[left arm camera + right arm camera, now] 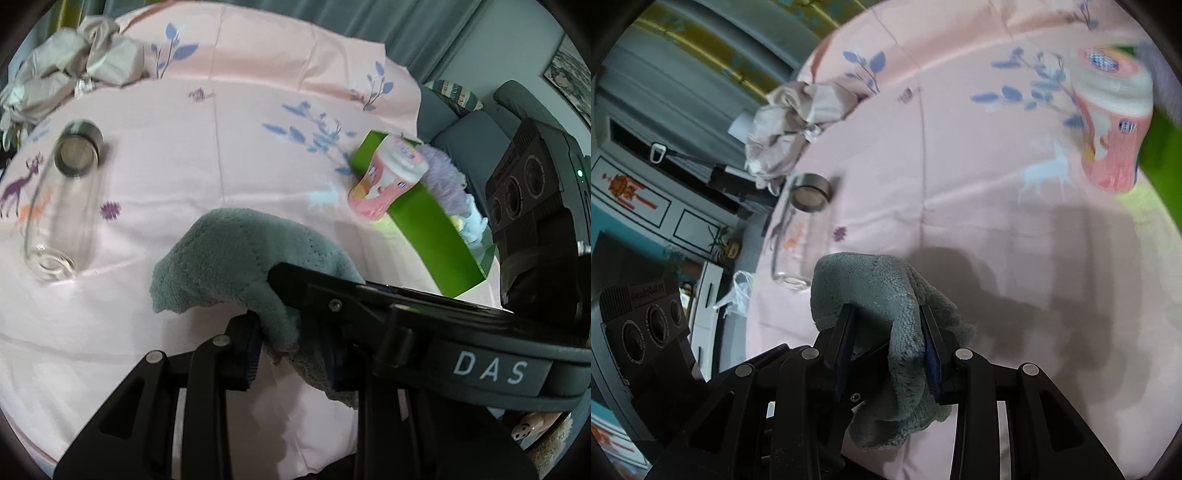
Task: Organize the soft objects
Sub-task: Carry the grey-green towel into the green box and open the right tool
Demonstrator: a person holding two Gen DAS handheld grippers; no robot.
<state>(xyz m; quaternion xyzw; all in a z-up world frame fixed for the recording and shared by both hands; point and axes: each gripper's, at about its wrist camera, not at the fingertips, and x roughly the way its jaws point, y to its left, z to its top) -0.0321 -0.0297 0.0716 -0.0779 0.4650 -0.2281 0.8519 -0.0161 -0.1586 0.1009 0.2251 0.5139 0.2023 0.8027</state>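
Now both my grippers, left (291,350) and right (886,354), pinch the towel (236,254); next, carry it to the green box (436,225)

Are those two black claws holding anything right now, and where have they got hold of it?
Yes. Both are shut on the same grey towel: the left gripper pinches one bunched edge, the right gripper another fold close beside it.

"DAS" — white letters on the right tool (491,365).
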